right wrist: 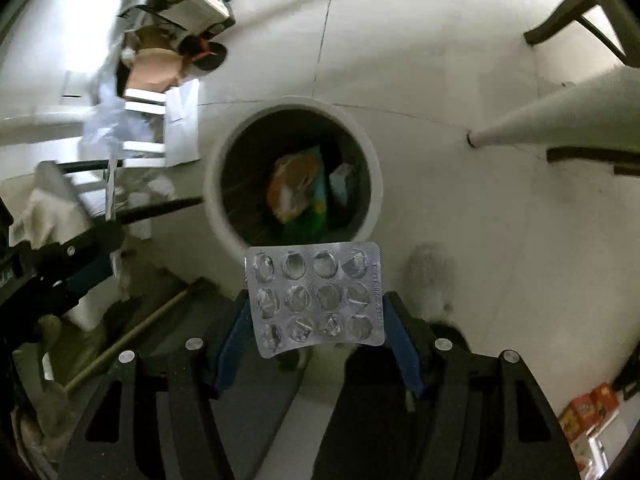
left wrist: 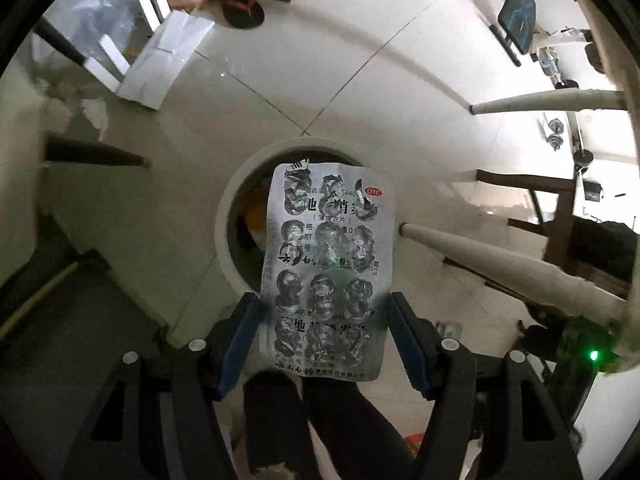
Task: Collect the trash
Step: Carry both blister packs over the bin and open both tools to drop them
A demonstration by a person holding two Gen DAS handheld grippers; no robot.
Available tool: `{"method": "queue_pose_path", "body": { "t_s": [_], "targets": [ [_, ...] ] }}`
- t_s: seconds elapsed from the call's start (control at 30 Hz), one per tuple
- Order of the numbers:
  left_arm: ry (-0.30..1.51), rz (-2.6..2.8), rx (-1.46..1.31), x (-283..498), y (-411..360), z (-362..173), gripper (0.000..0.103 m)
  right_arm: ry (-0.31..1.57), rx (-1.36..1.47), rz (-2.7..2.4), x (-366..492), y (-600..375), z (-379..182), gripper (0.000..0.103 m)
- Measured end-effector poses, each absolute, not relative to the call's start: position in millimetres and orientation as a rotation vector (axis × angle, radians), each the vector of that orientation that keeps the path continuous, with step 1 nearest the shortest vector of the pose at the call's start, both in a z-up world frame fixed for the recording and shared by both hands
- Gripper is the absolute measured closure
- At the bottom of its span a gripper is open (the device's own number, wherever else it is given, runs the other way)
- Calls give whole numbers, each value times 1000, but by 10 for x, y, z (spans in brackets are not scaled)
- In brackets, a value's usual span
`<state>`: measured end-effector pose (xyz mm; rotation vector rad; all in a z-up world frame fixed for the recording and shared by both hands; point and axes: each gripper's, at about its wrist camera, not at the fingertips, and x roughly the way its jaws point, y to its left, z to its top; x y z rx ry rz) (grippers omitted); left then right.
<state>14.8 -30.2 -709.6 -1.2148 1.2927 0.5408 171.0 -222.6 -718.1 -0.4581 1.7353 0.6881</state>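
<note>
My left gripper [left wrist: 324,320] is shut on a long silver blister pack [left wrist: 326,268] with printed foil and emptied pockets; the pack stands up between the blue pads and covers part of the round white trash bin [left wrist: 224,216] on the floor below. In the right wrist view my right gripper [right wrist: 316,320] is shut on a smaller silver blister pack [right wrist: 316,296], also emptied, held by its side edges just short of the bin's rim [right wrist: 372,184]. Inside the bin lie an orange-and-white wrapper [right wrist: 294,188] and green packaging [right wrist: 316,216]. My left gripper [right wrist: 80,268] shows at the left edge there.
White table legs [left wrist: 480,260] and dark chair legs [left wrist: 532,188] stand around the bin on the tiled floor. Cardboard, white foam pieces [right wrist: 180,120] and a dark sandal [left wrist: 242,8] lie beyond it. A wooden stick [right wrist: 132,336] leans at lower left. Small red boxes [right wrist: 588,408] sit at lower right.
</note>
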Motion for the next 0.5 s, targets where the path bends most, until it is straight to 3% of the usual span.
{"method": "queue_pose_path", "body": {
  "t_s": [0.17,0.23,0.27,0.3,0.5],
  "targets": [
    [1333,567,-1184,169,-338,-7621,35,1722,-419,718,1940,-2085,-7898,29],
    [1324,594,-1182,156,-328,-7681,23,1745,-369,764,1987,-2059,-8033,25],
    [1324,617,-1171,139,-340,-7688,8,1760,-340,792,2001,-2044,-8085,15],
    [1319,633,-1160,118,-354,-7664,0,1766,-322,809,2008,-2013,-8112,0],
    [1277,800,-1007,-10,-400,-7393,0,1630,-493,811,1924,-1967,-7879,0]
  ]
}}
